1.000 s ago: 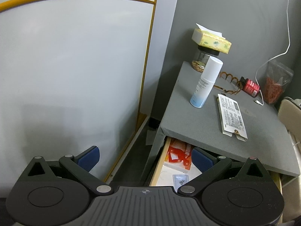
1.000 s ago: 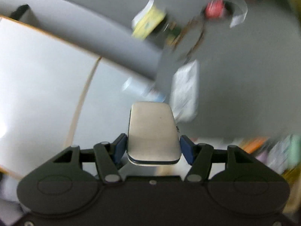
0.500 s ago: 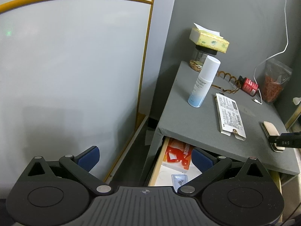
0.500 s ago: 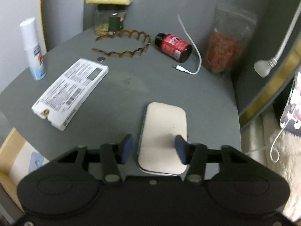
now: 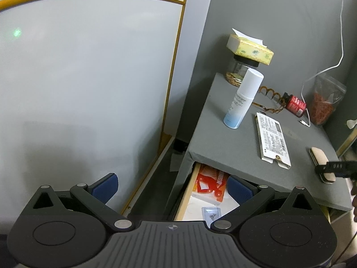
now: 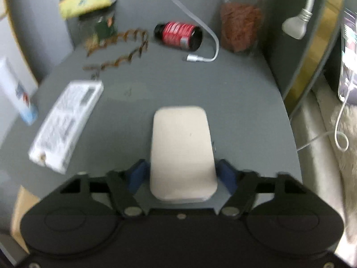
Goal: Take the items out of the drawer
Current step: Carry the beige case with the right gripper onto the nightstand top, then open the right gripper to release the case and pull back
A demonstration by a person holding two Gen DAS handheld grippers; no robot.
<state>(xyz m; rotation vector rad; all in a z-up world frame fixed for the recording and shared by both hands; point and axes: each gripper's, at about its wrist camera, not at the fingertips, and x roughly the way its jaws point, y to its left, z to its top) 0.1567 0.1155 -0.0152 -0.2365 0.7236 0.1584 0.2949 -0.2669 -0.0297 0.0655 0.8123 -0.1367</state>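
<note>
The beige case was being set down on the desk at six o'clock, the right tool spread just clear of it, the left tool spread empty near the drawer, judged next

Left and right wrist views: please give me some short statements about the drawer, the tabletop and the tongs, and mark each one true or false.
1. The drawer is open. True.
2. The white spray bottle lies on its side. False: it stands upright on the grey tabletop.
3. The red-labelled bottle lies on its side. True.
4. The left tongs hold the red packet. False: they are open and empty, and the packet lies in the drawer.
5. The beige case lies on the tabletop between the fingers of the right tongs. True.
</note>
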